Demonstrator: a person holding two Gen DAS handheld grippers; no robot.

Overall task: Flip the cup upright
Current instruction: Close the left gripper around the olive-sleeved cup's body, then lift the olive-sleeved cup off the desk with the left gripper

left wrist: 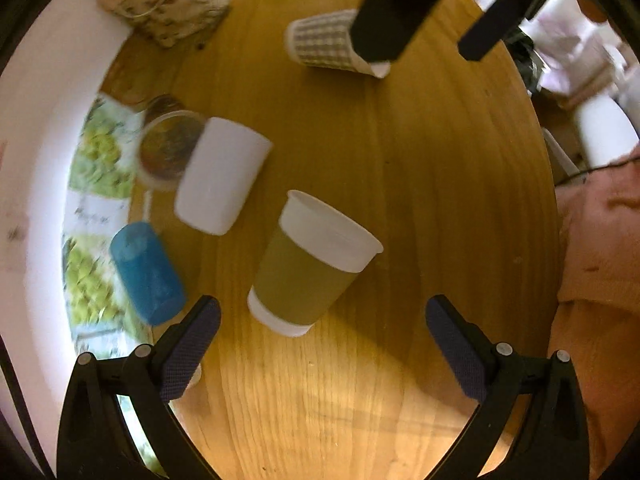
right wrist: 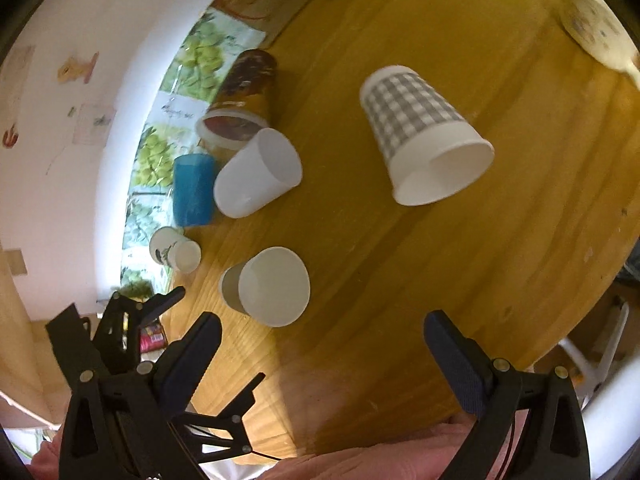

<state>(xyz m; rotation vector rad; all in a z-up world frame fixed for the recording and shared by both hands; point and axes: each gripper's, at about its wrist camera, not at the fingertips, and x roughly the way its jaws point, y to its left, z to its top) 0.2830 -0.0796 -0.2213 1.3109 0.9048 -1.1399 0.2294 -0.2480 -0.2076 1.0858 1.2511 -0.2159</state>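
Round wooden tabletop (right wrist: 400,280), carrying several cups.

Checked cup (right wrist: 420,136): grey-and-white pattern, lying on its side near the middle of the tabletop, open mouth toward the right wrist camera. In the left wrist view the same cup (left wrist: 324,42) lies at the far side, partly behind the right tool.

Sleeved cup (left wrist: 308,264): white with an olive-brown band, standing upright just ahead of the left tool.

White plastic cup (left wrist: 222,176): base up. Blue tumbler (left wrist: 146,272): beside it, at the tabletop edge. Brown cup (right wrist: 240,100): on its side behind the white one. Small printed cup (right wrist: 174,250): on its side near the edge.

Left tool (left wrist: 322,346): fingers spread wide, holding nothing, above the bare wood.

Right tool (right wrist: 322,354): fingers spread wide, holding nothing, well apart from the checked cup.
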